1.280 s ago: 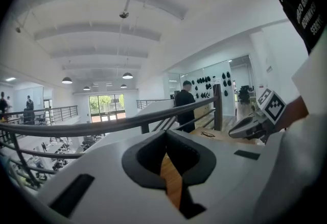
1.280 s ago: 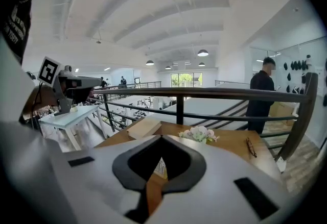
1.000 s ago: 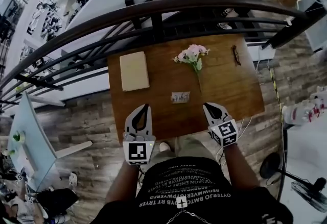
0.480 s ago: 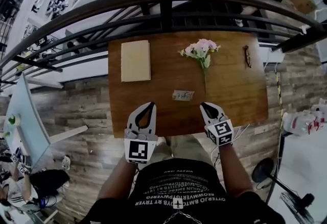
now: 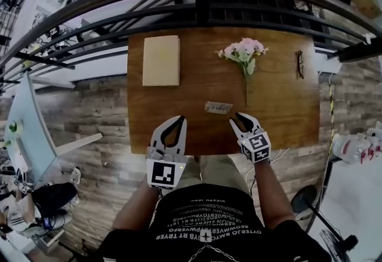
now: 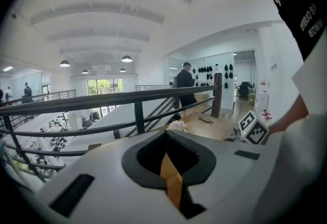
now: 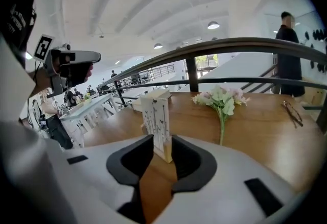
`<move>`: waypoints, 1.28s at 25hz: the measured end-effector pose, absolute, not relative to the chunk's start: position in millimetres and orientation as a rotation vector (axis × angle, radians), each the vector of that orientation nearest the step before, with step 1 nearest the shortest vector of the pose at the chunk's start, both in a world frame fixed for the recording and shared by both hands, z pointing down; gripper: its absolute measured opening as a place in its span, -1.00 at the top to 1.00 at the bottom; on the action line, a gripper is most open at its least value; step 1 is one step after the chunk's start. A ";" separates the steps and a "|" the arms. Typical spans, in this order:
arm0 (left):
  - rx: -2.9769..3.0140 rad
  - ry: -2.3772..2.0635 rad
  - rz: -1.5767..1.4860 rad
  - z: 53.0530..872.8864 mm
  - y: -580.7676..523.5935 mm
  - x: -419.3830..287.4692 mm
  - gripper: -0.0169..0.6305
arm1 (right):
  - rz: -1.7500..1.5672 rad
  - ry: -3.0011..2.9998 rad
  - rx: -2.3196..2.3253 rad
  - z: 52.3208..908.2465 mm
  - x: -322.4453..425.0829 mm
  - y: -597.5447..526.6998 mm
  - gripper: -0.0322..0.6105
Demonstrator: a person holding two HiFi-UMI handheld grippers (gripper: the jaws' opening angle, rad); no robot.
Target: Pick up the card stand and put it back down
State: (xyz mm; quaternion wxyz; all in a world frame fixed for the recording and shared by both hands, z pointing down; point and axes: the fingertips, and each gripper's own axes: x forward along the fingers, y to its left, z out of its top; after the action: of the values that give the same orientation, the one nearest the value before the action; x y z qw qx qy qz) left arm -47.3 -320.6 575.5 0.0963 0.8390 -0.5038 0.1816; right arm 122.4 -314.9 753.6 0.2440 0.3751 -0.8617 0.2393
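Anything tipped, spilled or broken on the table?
Nothing stands out. The card stand is upright near the front edge, the book lies flat, and the glasses are intact. The flowers lie loose, with no vase.

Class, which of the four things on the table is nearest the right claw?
The card stand: the small upright card just ahead of the right claw, whose jaws have just been opening with nothing between them. Book, flowers, glasses lie farther back.

1. Table [image 5: 274, 105]: brown wood grain
2. Book [image 5: 160, 61]: plain cream
3. Flowers [image 5: 243, 50]: pink blooms, green stems
4. Card stand [image 7: 157, 121]: white, small dark print
5. Left gripper [image 5: 175, 120], right gripper [image 5: 239, 117]: white, black-lined, black-and-white marker squares
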 end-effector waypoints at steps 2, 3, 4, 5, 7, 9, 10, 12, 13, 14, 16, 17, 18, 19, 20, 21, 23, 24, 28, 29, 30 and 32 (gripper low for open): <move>2.483 -1.494 0.546 577.4 -323.5 -48.3 0.88 | 0.669 -2.355 1.005 765.9 119.6 -319.4 0.49; 2.483 -1.496 0.547 578.1 -324.2 -49.0 0.88 | 0.675 -2.353 0.994 772.0 118.3 -320.9 0.45; 2.481 -1.500 0.550 579.4 -324.3 -49.7 0.88 | 0.680 -2.350 0.984 777.8 117.3 -322.2 0.43; 2.475 -1.503 0.556 581.3 -324.1 -50.6 0.88 | 0.684 -2.347 0.976 783.2 116.6 -323.5 0.42; 2.453 -1.511 0.572 586.6 -322.8 -53.5 0.88 | 0.690 -2.341 0.962 793.4 115.7 -326.5 0.40; 2.435 -1.514 0.597 591.3 -319.9 -57.1 0.88 | 0.697 -2.339 0.948 802.1 114.2 -329.5 0.39; 2.427 -1.519 0.598 592.1 -318.6 -58.1 0.88 | 0.702 -2.340 0.939 805.5 113.3 -330.5 0.37; 2.414 -1.525 0.601 594.1 -316.4 -59.2 0.88 | 0.717 -2.349 0.922 809.9 111.1 -332.7 0.35; 2.407 -1.526 0.601 595.5 -316.2 -59.4 0.88 | 0.721 -2.355 0.915 811.4 109.7 -334.2 0.35; 2.402 -1.528 0.597 597.1 -316.5 -59.9 0.88 | 0.722 -2.358 0.908 813.2 108.2 -335.9 0.35; 2.392 -1.528 0.598 600.7 -317.3 -61.7 0.88 | 0.723 -2.366 0.900 817.5 104.9 -339.9 0.35; 2.390 -1.529 0.602 601.8 -317.3 -62.6 0.88 | 0.723 -2.374 0.900 819.1 103.5 -342.1 0.35; 2.390 -1.529 0.606 602.2 -316.9 -63.0 0.88 | 0.721 -2.386 0.901 819.9 102.5 -344.0 0.36; 2.390 -1.530 0.609 602.2 -316.2 -63.2 0.88 | 0.710 -2.398 0.899 819.9 102.0 -345.3 0.37; 2.388 -1.531 0.610 602.0 -315.4 -63.3 0.88 | 0.691 -2.407 0.893 819.6 101.6 -346.1 0.39; 2.383 -1.533 0.611 602.1 -314.6 -63.6 0.88 | 0.670 -2.411 0.887 819.2 101.0 -346.6 0.40; 2.375 -1.537 0.615 602.6 -313.8 -65.2 0.88 | 0.641 -2.409 0.879 819.3 99.8 -347.1 0.43; 2.375 -1.539 0.618 602.4 -313.7 -66.0 0.88 | 0.637 -2.406 0.881 819.7 99.7 -347.1 0.44; 2.384 -1.544 0.615 598.8 -311.3 -66.3 0.88 | 0.684 -2.397 0.901 820.5 101.5 -344.1 0.45; 2.386 -1.544 0.619 597.9 -310.2 -67.0 0.88 | 0.700 -2.396 0.907 820.4 101.4 -343.4 0.45; 2.386 -1.543 0.623 597.1 -309.2 -68.2 0.88 | 0.713 -2.395 0.911 820.3 100.7 -342.5 0.45; 2.381 -1.541 0.631 595.5 -307.4 -70.8 0.88 | 0.730 -2.390 0.916 820.5 99.5 -340.9 0.45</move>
State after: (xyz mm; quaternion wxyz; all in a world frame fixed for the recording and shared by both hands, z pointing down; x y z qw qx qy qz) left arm -70.8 -307.4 595.5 0.1177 0.8137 -0.5267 0.2157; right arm 99.5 -340.9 820.5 0.2377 0.3344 -0.8722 0.2662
